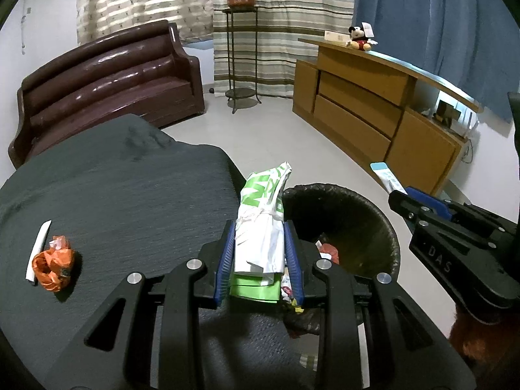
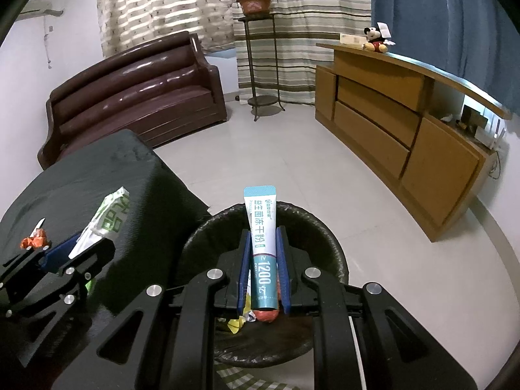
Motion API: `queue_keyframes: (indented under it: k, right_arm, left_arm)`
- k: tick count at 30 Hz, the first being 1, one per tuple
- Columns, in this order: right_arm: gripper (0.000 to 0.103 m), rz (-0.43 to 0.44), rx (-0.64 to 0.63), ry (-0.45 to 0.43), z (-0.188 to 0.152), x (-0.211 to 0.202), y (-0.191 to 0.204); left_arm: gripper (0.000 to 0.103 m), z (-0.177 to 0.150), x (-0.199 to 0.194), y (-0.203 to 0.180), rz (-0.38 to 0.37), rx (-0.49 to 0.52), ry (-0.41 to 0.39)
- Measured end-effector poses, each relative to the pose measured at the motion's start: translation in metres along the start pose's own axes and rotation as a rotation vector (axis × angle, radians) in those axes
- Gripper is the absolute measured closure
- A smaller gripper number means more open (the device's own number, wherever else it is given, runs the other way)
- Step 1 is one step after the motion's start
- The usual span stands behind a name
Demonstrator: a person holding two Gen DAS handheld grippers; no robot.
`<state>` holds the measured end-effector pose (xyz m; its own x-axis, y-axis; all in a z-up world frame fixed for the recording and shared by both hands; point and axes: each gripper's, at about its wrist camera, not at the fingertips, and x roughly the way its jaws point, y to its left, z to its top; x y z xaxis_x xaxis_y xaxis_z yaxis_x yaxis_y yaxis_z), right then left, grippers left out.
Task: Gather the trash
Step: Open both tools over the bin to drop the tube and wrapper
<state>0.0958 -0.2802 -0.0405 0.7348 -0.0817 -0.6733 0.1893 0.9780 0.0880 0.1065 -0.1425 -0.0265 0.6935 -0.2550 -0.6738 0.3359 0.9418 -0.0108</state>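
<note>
Trash was held in both grippers beside the bin (image 2: pixel 328 243), a black-lined one on the floor next to the dark-covered counter (image 1: pixel 113 178). The left gripper (image 1: pixel 260 227) had its fingers clamped on a crumpled white and green bag (image 1: pixel 263 214), at the bin's near rim. The right gripper (image 2: pixel 262 237) had its fingers closed on a slim teal and white sachet (image 2: pixel 261 237), right over the bin's mouth.

To drop them cleanly, I judged, each piece should be well inside the rim before the fingers part; the bag looked light and might catch the edge.

An orange wrapper (image 1: pixel 53 266) and a white strip (image 1: pixel 39 247) lay on the counter, not yet collected.

Chinese characters and "1200" could be read on the sachet, green characters on the bag, and "DAS" on the right gripper's housing.
</note>
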Motion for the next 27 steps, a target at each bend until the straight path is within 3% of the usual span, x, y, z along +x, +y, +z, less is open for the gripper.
queue_keyframes:
  k: [9, 13, 17, 27]
  right_arm:
    - [0.086, 0.002, 0.017, 0.012, 0.000, 0.008, -0.007]
    - [0.076, -0.002, 0.043, 0.016, 0.001, 0.011, -0.013]
    - [0.076, -0.008, 0.051, 0.013, -0.001, 0.011, -0.015]
    - [0.061, -0.010, 0.050, 0.003, -0.001, 0.007, -0.009]
  left_arm:
    - [0.074, 0.002, 0.012, -0.009, 0.000, 0.022, 0.030]
    - [0.072, 0.004, 0.017, -0.010, -0.002, 0.015, 0.053]
    - [0.062, 0.005, 0.016, -0.008, 0.000, 0.009, 0.053]
    - [0.054, 0.005, 0.009, 0.002, 0.015, -0.015, 0.035]
